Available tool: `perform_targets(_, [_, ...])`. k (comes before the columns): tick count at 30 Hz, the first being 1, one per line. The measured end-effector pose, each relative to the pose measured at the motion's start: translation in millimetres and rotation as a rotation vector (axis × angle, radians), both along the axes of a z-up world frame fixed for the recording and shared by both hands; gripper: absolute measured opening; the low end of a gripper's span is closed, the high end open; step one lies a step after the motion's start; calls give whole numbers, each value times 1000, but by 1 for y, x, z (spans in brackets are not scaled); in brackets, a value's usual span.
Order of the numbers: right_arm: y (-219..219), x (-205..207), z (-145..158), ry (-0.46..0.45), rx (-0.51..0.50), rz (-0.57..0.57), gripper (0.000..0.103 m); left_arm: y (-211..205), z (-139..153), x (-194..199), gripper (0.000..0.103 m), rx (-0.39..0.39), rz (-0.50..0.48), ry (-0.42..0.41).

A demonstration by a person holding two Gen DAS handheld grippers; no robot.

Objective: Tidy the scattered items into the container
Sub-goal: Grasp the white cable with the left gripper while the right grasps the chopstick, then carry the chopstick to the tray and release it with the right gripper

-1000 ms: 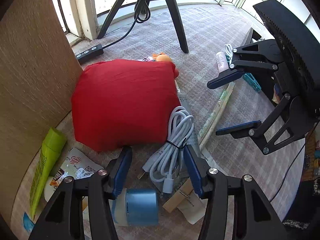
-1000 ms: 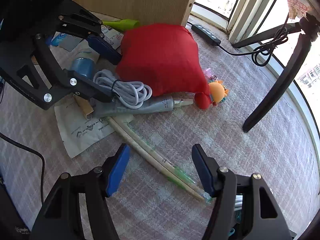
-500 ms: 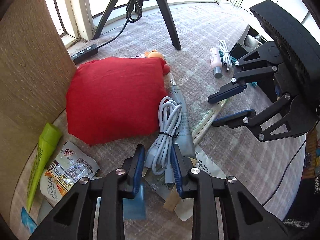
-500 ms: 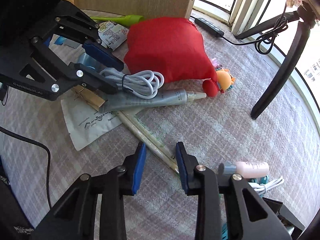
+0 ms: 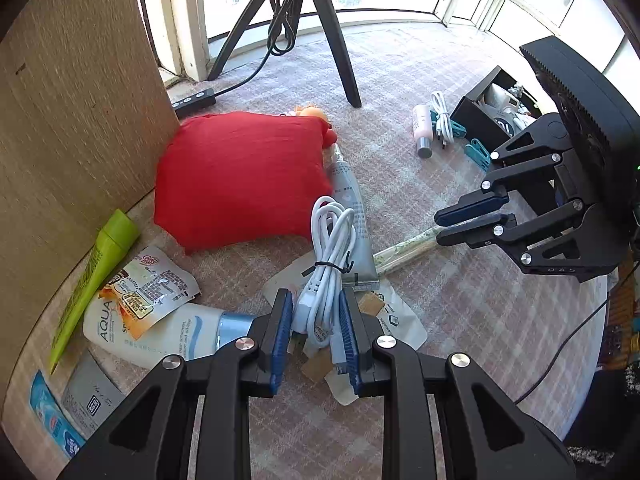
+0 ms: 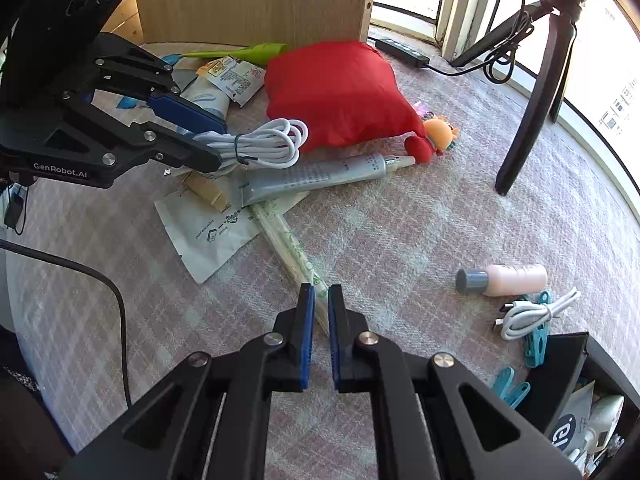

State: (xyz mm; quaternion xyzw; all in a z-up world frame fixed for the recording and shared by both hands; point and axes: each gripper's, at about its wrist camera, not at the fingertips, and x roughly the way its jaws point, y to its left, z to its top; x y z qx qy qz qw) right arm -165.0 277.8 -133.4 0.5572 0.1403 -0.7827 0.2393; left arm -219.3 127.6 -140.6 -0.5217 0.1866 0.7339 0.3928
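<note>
Left gripper [image 5: 314,320]: its blue pads are clamping the plug end of the white cable [image 5: 332,236], whose coiled bundle is hanging forward over the grey tube [image 5: 352,216].
Right gripper [image 6: 319,314]: the jaws are sitting nearly together, pinching the near end of the wrapped chopsticks [image 6: 288,244], which are lying on the checked cloth.
Grey tube: it is lying on the cloth just beside the red pouch [image 5: 244,176], its nozzle pointing toward a small orange-haired doll [image 6: 438,134].
White packet [image 6: 208,232]: it is lying flat under the tube and chopsticks, with a wooden clothespin [image 6: 206,192] resting on it.
Container [image 6: 572,396]: the black box is sitting at the right edge, already holding a few things; a pink bottle [image 6: 508,279], a second small white cable [image 6: 528,314] and teal pegs [image 6: 536,340] are lying just outside it.
Far left: a green tube [image 5: 94,272], a sachet [image 5: 148,288] and a white lotion tube [image 5: 160,334] are lying near the wooden panel [image 5: 72,112].
</note>
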Motion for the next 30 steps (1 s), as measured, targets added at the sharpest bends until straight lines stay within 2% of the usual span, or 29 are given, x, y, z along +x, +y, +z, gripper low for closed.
perform_targets(3, [-14,-3,-4,2,47,75,40,2,1,2,23,4,3,3])
perform_targets(5, [-21,-5,-9,10,60,101,37,1,3,3,23,10,10,6])
perform_targets(6, [-22,-7,-10,12,62,100,19,0,4,4,23,17,13,6])
perform_targets(9, [-23,-7,-13,-3,73,67,6,-5,7,9,23,30,31,12])
perform_targets(13, [-12,7,-10,-11,19,-24,4,-17,17,15,22,69,79,6])
perform_targets(20, [19,53,19,-35,-270,-201,4,-23,41,38,23,141,105,18])
perform_targets(23, [23,75,28,6,-322,-252,4,-17,48,48,22,154,107,26])
perform_targets(27, [34,99,21,77,-375,-371,4,-3,59,62,22,201,99,17])
perform_targets(29, [23,118,33,126,-393,-451,4,10,66,71,22,213,82,27])
perform_targets(30, [38,140,49,151,-401,-497,4,19,69,75,22,219,69,30])
